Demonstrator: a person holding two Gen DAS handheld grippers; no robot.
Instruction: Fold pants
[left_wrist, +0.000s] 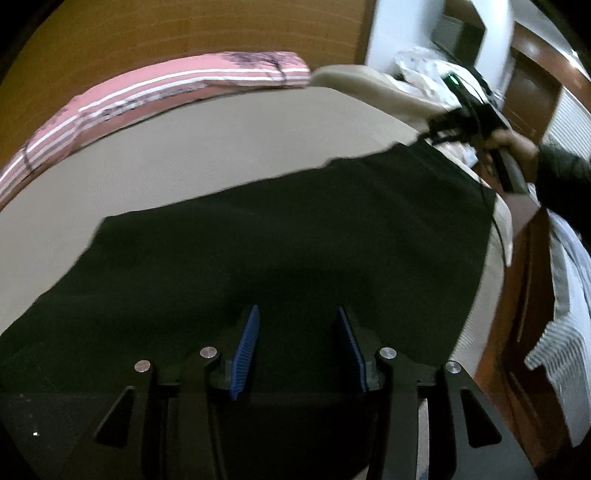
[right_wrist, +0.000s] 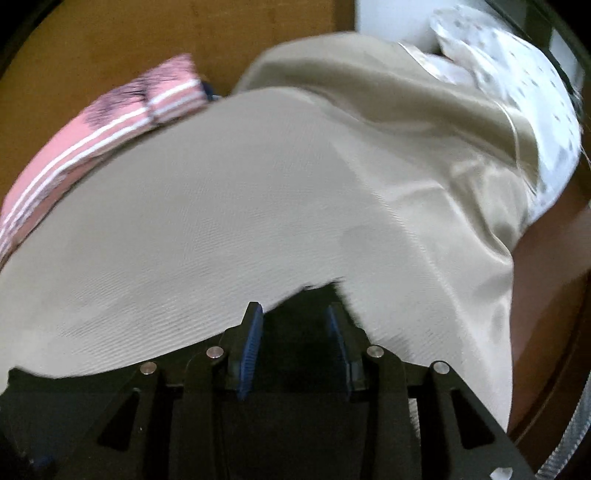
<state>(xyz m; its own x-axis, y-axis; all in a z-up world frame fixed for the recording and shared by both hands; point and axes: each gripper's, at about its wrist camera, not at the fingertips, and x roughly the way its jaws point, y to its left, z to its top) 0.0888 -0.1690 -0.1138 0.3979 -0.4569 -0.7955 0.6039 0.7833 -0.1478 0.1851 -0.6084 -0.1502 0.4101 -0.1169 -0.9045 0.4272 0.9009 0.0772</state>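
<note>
The black pants (left_wrist: 280, 236) lie spread flat across a bed covered in a beige sheet (left_wrist: 184, 147). The left hand-held gripper (left_wrist: 295, 328) hovers over the dark cloth with its blue-padded fingers (left_wrist: 245, 354) set wide apart, gripping nothing. The right hand-held gripper (right_wrist: 293, 325) stands at the far corner of the pants (right_wrist: 306, 295), jaws wide, with the cloth edge lying between them. A pink striped pillow (left_wrist: 147, 92) lies along the bed's far side. No writing or label can be read.
</note>
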